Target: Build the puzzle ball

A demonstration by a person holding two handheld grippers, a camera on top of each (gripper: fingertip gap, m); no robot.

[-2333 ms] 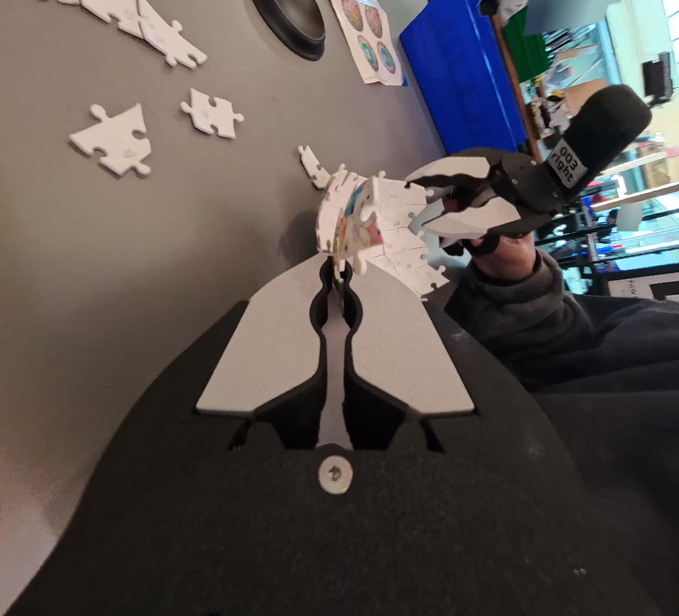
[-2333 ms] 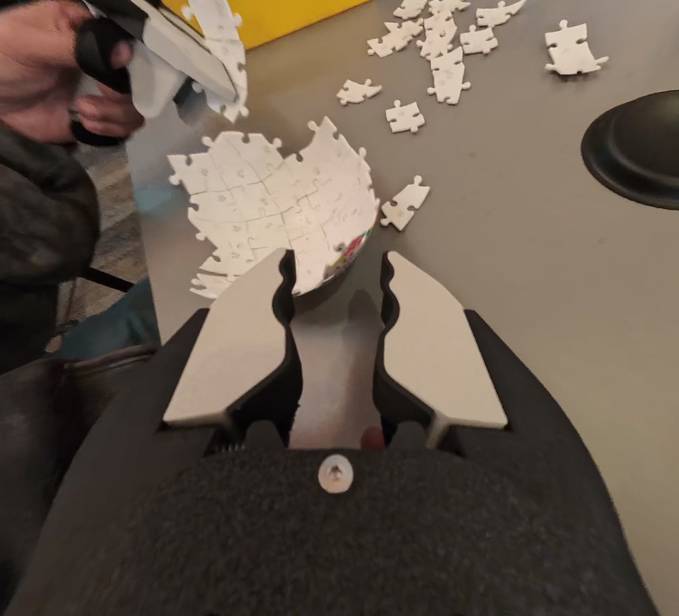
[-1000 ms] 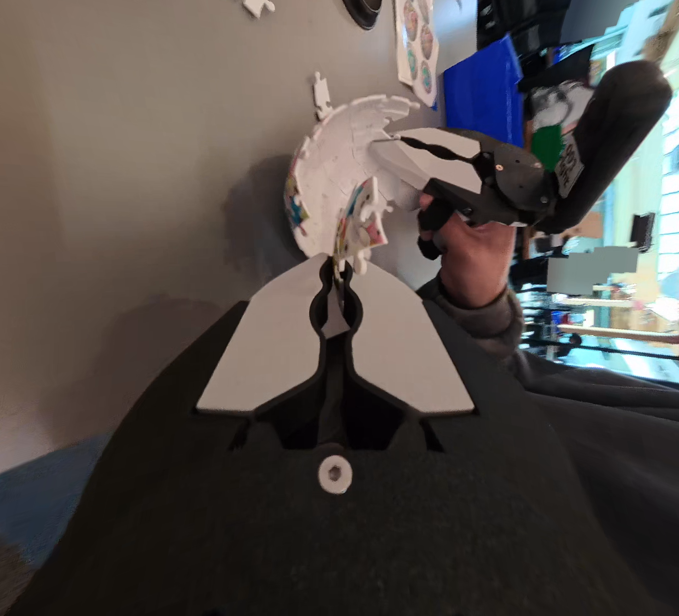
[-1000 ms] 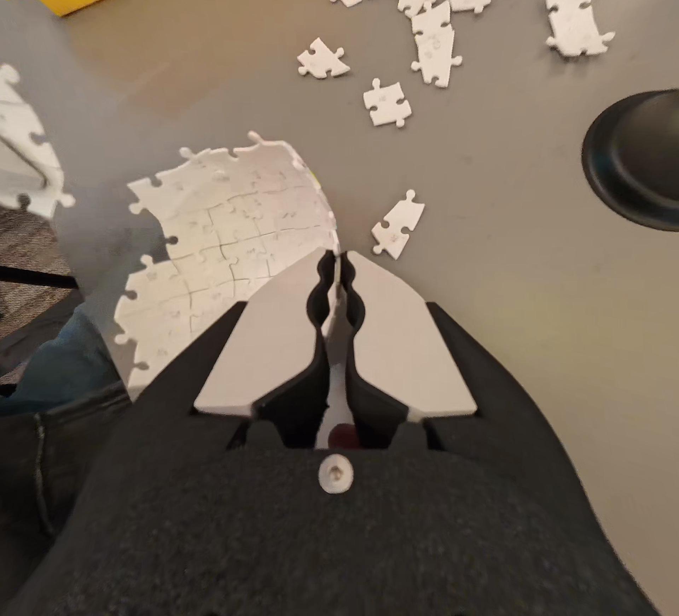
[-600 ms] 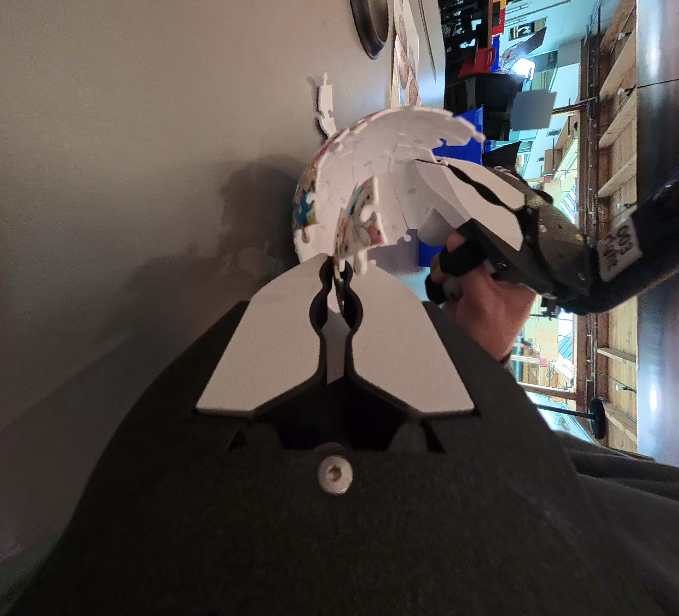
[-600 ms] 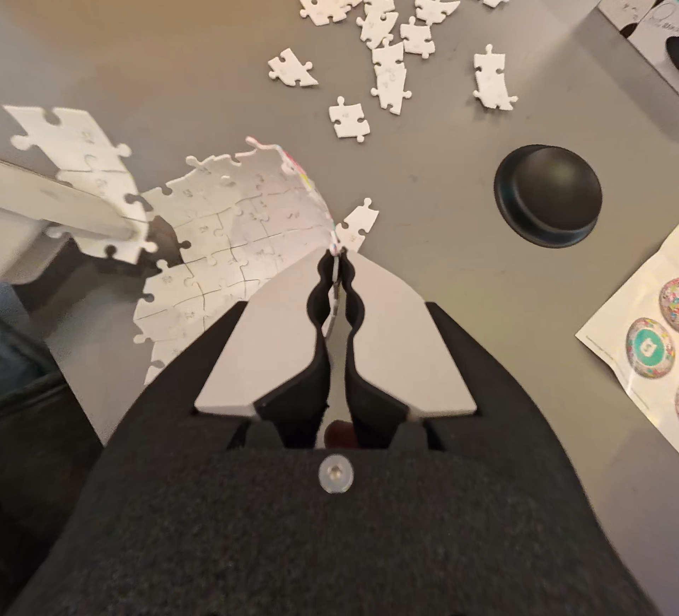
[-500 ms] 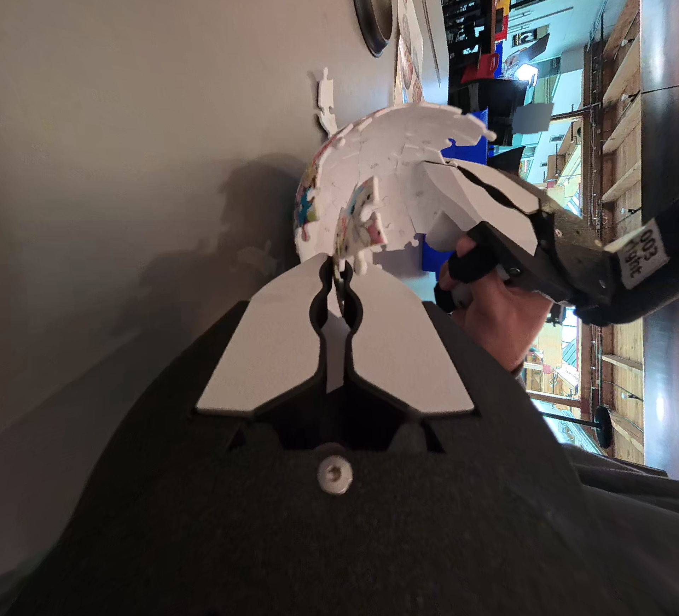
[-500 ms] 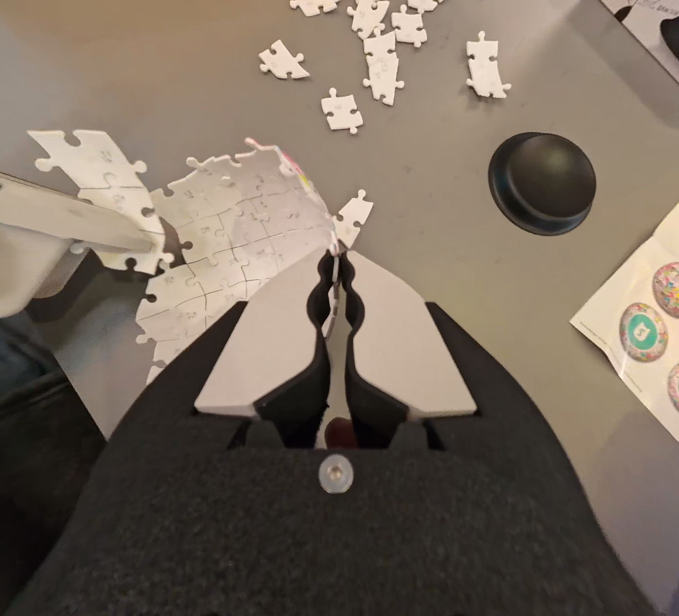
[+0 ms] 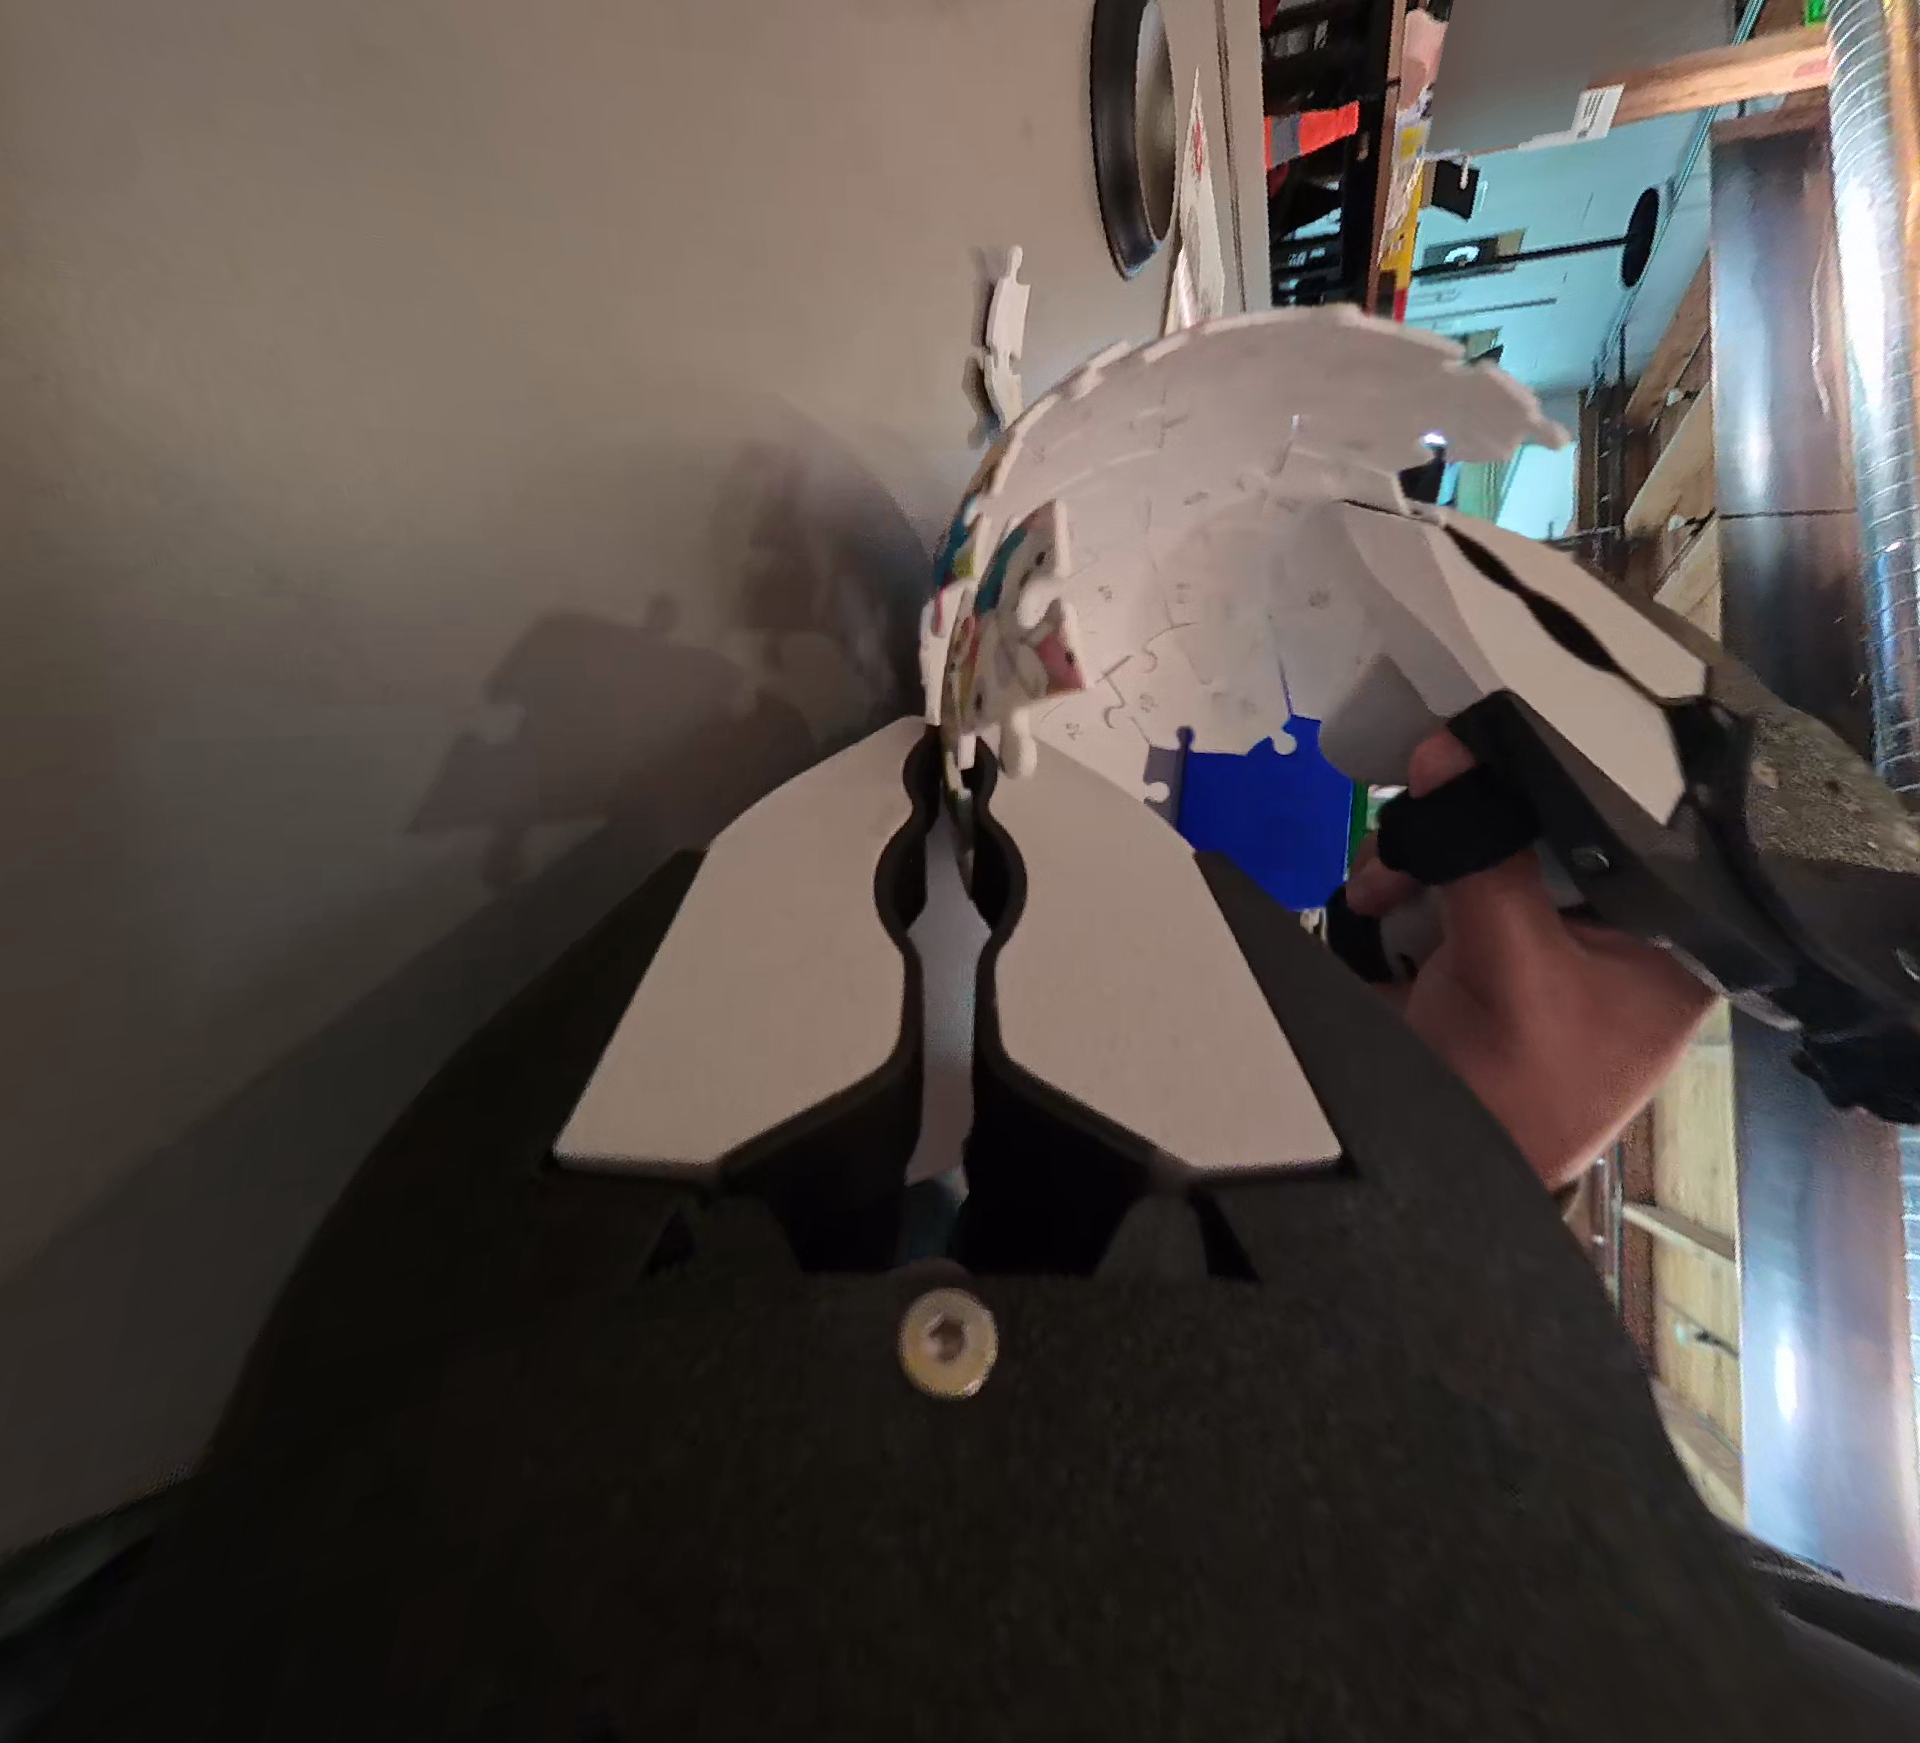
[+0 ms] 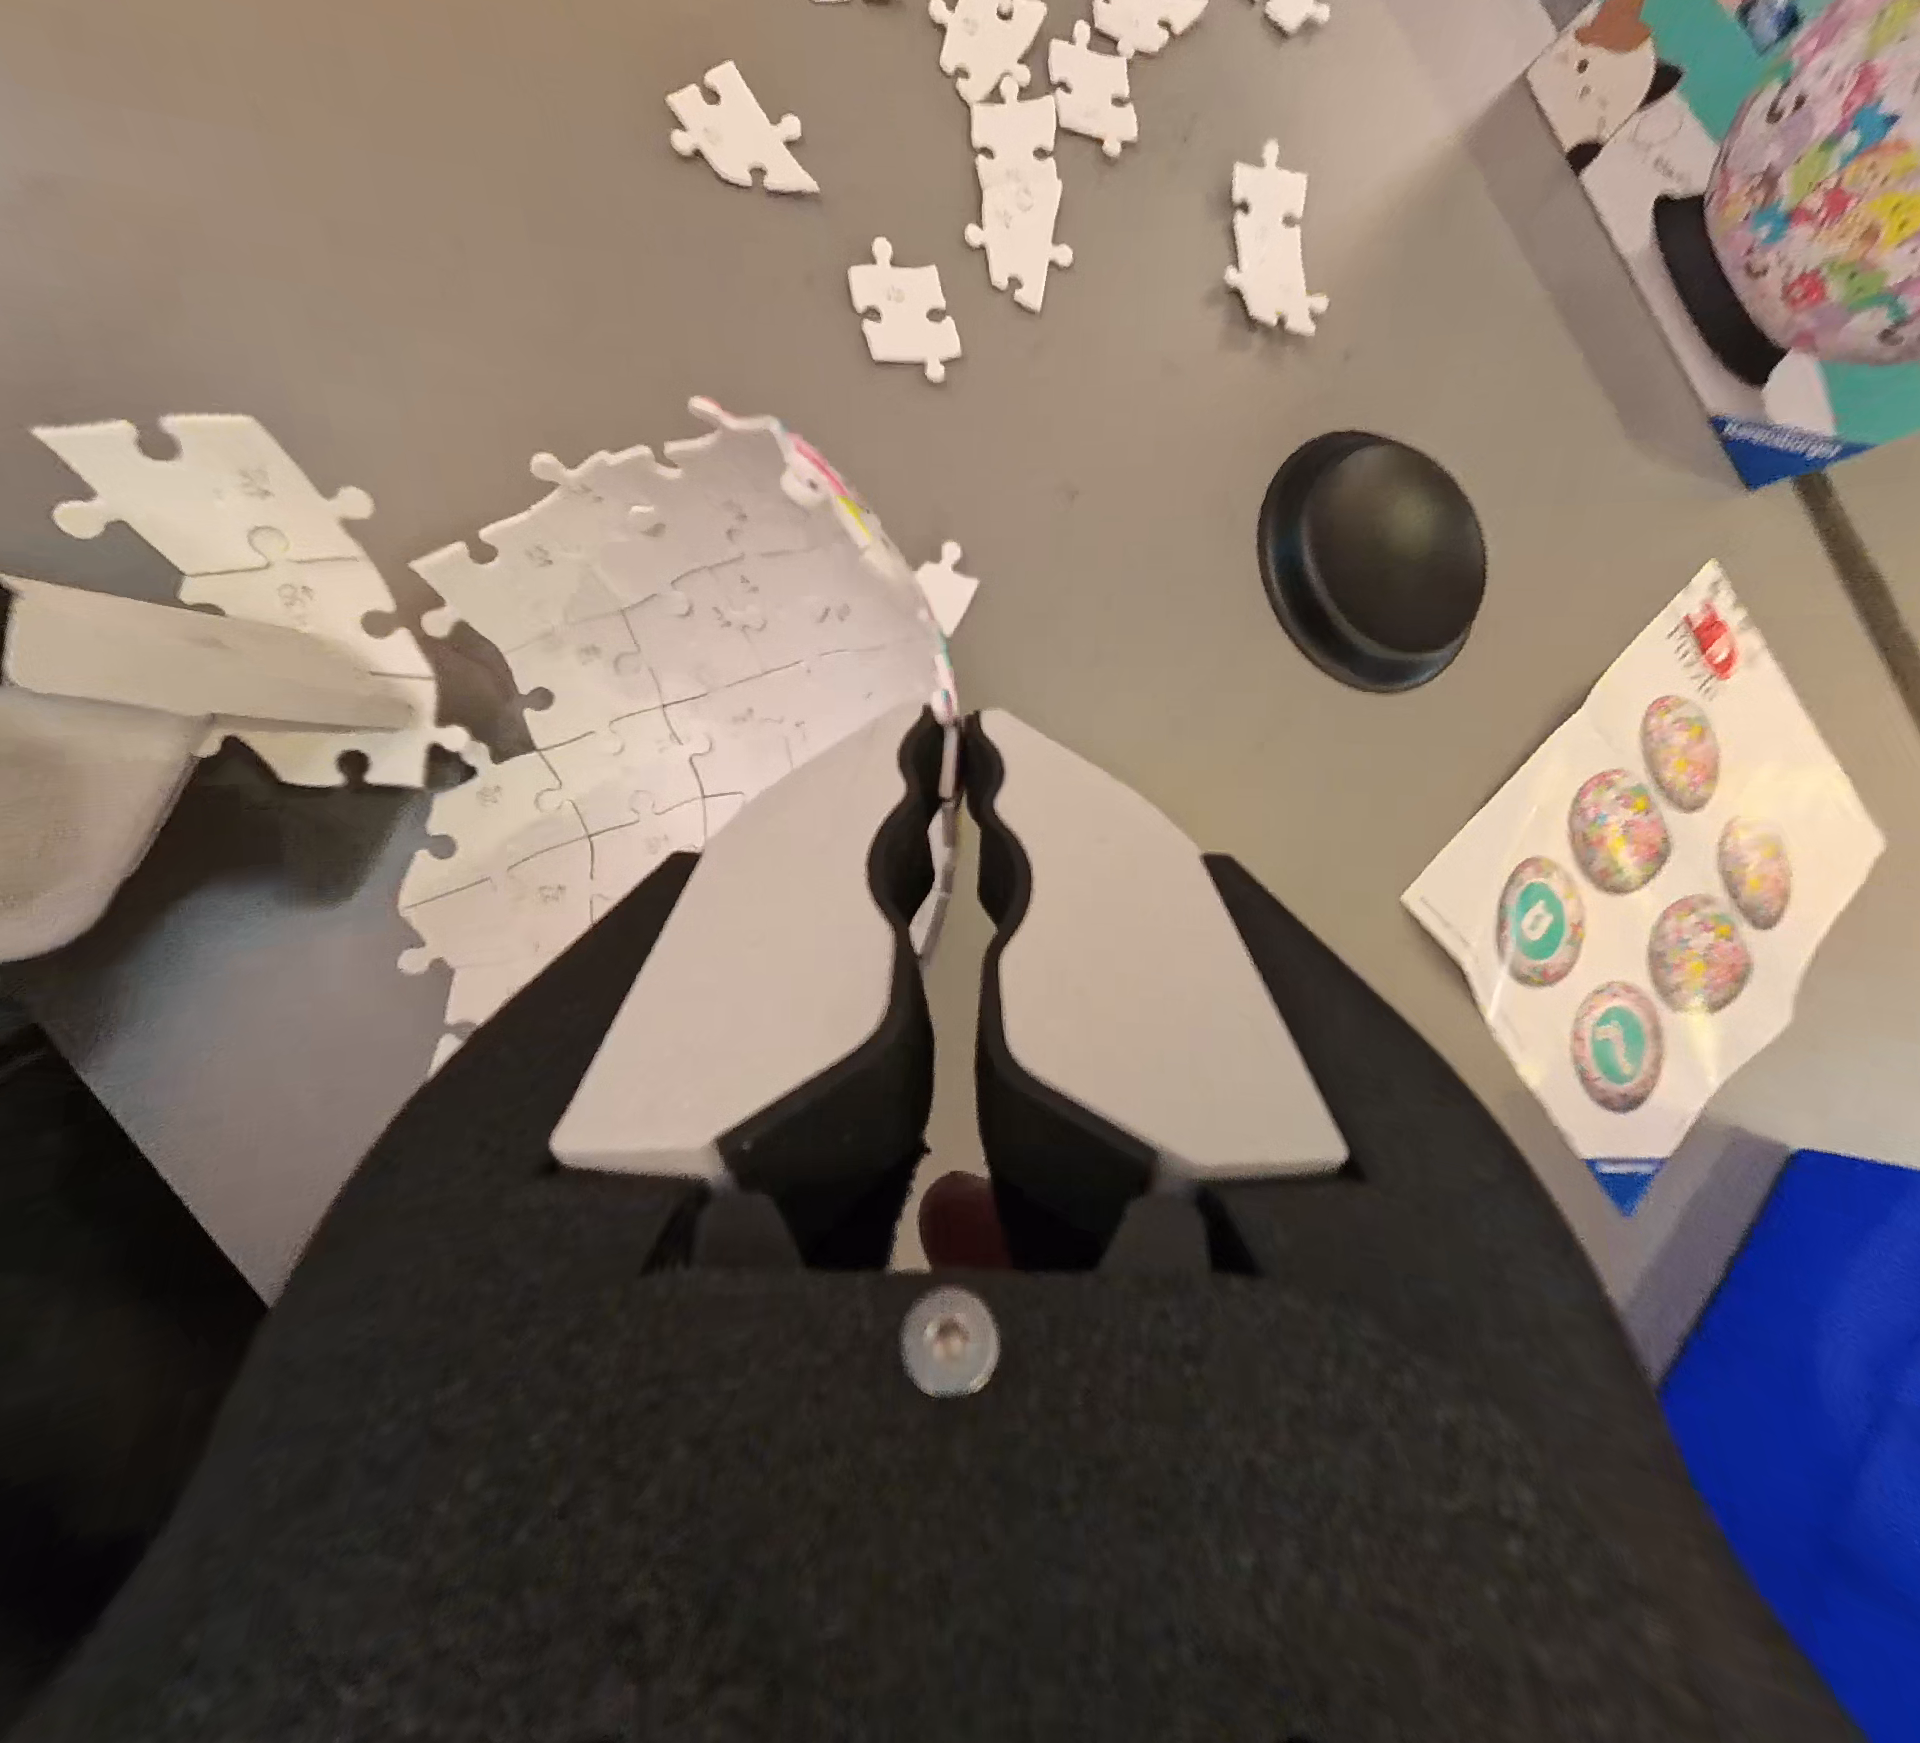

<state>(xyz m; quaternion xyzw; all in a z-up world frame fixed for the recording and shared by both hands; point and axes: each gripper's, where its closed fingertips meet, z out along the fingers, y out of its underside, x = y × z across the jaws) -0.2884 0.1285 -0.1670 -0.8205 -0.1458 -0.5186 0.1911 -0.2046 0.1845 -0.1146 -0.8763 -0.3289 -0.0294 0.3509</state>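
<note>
Now | puzzle ball (image 10: pixel 675 654): half-built white curved shell, colourful outside | right hand-held gripper (image 10: pixel 951 748) clamps its rim | left hand-held gripper (image 9: pixel 961 758) pinches piece (image 9: pixel 1013 644)

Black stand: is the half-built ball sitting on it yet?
No: the black stand sits bare on the table, while the right gripper holds the half-built ball by its rim.

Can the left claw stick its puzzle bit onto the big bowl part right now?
Probably yes. The left claw holds its joined puzzle pieces beside the half-built puzzle ball, with only a small gap between them.

Grey table (image 10: pixel 312 135): loose white pieces (image 10: pixel 997 31) (scattered), black stand (image 10: pixel 1371 561), leaflet (image 10: pixel 1652 872).
</note>
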